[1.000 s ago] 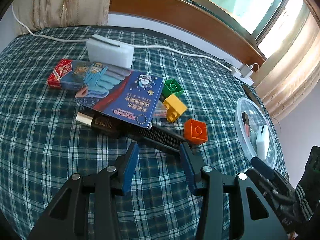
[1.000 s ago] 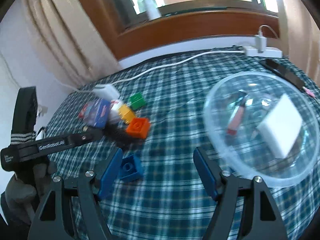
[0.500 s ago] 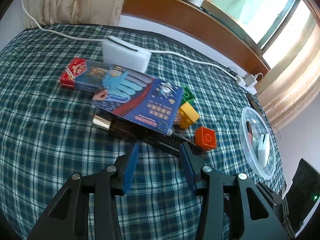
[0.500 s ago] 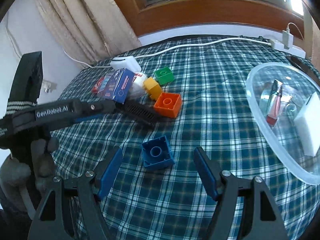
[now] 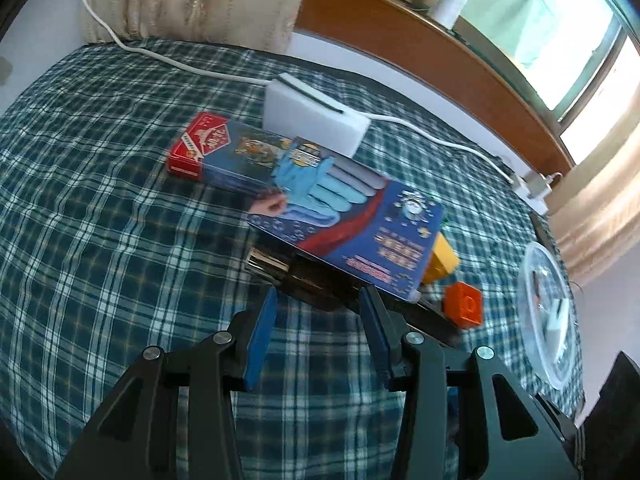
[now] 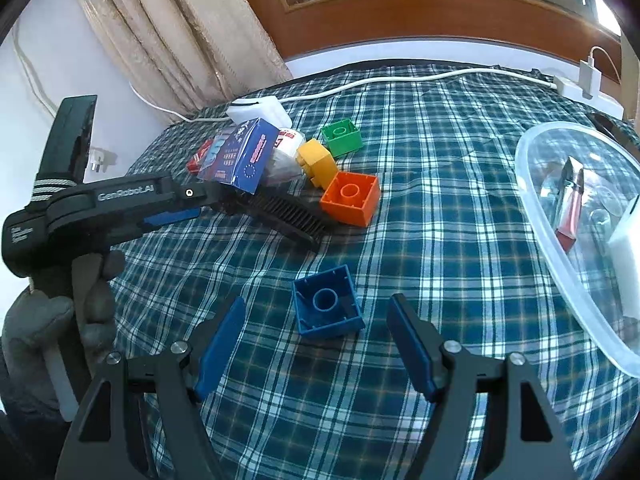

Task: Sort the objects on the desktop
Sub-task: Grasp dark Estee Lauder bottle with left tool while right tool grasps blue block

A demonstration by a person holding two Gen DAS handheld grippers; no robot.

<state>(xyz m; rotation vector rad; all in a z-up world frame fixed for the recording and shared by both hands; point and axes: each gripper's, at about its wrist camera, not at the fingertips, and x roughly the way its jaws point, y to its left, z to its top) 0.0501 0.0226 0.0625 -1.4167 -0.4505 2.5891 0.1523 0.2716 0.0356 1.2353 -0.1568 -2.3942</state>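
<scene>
My left gripper [image 5: 318, 300] is open, its fingers on either side of the handle of a black comb [image 5: 316, 276] that lies partly under a blue glove box [image 5: 348, 216]. The right wrist view shows the left gripper [image 6: 196, 202] at the comb [image 6: 284, 216]. My right gripper [image 6: 316, 320] is open and empty, with an upturned blue brick [image 6: 326, 306] on the cloth between its fingers. Orange [image 6: 351, 198], yellow [image 6: 317, 162] and green [image 6: 341, 136] bricks lie beyond. A clear plastic bowl [image 6: 532, 184] at right holds a red clipper [image 6: 570, 204] and a white block [image 6: 628, 264].
A red card box [image 5: 200, 146] and a white sponge [image 5: 312, 114] lie behind the glove box. A white cable [image 5: 420, 132] runs to a power strip [image 5: 532, 192] at the back. The plaid cloth [image 5: 100, 240] covers the whole table. A wooden sill runs along the far side.
My left gripper has moved left along the comb, from its teeth to its handle. My right gripper has swung left from the bowl and closed in over the blue brick.
</scene>
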